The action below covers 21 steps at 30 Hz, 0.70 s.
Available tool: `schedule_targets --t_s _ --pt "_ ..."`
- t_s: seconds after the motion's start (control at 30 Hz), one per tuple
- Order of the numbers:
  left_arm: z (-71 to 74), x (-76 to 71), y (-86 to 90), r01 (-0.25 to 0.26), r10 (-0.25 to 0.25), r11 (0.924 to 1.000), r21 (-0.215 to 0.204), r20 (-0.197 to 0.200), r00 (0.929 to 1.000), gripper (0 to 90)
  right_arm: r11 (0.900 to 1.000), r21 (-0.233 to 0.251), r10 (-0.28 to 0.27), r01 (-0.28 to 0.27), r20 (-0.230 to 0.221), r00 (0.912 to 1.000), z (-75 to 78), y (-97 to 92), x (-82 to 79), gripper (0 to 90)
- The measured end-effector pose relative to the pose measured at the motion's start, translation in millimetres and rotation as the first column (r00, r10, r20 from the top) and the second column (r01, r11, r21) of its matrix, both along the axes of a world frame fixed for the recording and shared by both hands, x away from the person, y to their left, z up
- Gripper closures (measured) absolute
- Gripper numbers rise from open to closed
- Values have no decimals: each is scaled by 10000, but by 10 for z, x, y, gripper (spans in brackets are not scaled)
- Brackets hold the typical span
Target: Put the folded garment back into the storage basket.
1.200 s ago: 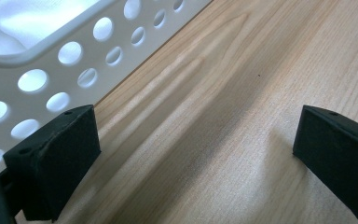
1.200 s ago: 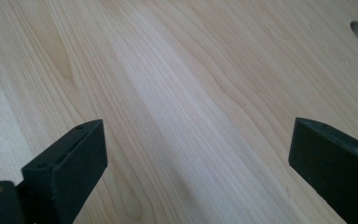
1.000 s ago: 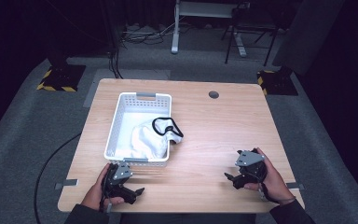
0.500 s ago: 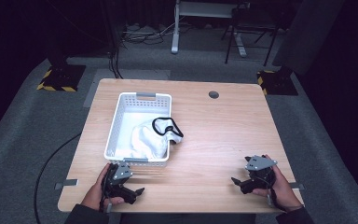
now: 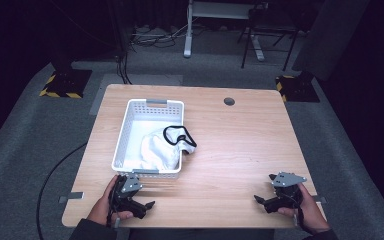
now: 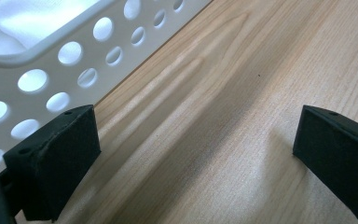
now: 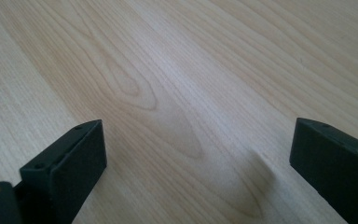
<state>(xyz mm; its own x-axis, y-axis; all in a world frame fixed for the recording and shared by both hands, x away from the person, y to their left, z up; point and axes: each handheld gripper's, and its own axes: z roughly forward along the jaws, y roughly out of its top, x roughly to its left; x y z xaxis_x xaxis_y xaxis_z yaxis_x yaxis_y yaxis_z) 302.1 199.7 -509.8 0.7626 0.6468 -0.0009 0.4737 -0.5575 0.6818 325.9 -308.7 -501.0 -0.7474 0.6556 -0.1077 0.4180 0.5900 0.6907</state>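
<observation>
On the counter, left of middle:
Garment: a white cloth (image 5: 160, 150) with a black trim loop lay in the basket, one corner draped over the right wall onto the wood; its kind could not be made out from the high view. In the left gripper view only a bright white patch (image 6: 32, 18) of it showed over the rim, cut off by the top edge.
Basket: a white perforated basket (image 5: 130, 112) stood lengthwise, its near wall just beyond the left gripper. The left gripper view showed only that near wall (image 6: 51, 70) with its round holes, the rest cut off.
Left gripper: the left gripper (image 5: 139, 207) rested at the near-left edge of the counter, held by a hand (image 5: 107, 207), close to the basket but apart from it as far as could be told. Its jaws stood wide apart with bare wood between them, gripping nothing (image 6: 196, 154).
Right gripper: the right gripper (image 5: 262, 202) sat at the near-right edge, well apart from the basket, in a hand (image 5: 307, 210) partly cut off by the bottom edge. Its jaws were spread wide over bare wood, empty (image 7: 198, 163).
Counter: the light wooden counter (image 5: 240, 145) had a round cable hole near its far edge.
Surroundings: the floor beyond was dark, and the furniture legs there were hard to make out.
</observation>
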Motion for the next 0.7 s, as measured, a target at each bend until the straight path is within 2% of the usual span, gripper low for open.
schedule_targets --t_s 0.33,0.7 --pt "0 -1 0 -3 3 10000 -1 -3 10000 4 9961 824 -264 301 -460 9986 -78 -105 -26 24" --pt "-1 1 0 -1 1 10000 -12 -28 10000 3 9956 815 -424 472 -595 9973 -83 -155 -29 4"
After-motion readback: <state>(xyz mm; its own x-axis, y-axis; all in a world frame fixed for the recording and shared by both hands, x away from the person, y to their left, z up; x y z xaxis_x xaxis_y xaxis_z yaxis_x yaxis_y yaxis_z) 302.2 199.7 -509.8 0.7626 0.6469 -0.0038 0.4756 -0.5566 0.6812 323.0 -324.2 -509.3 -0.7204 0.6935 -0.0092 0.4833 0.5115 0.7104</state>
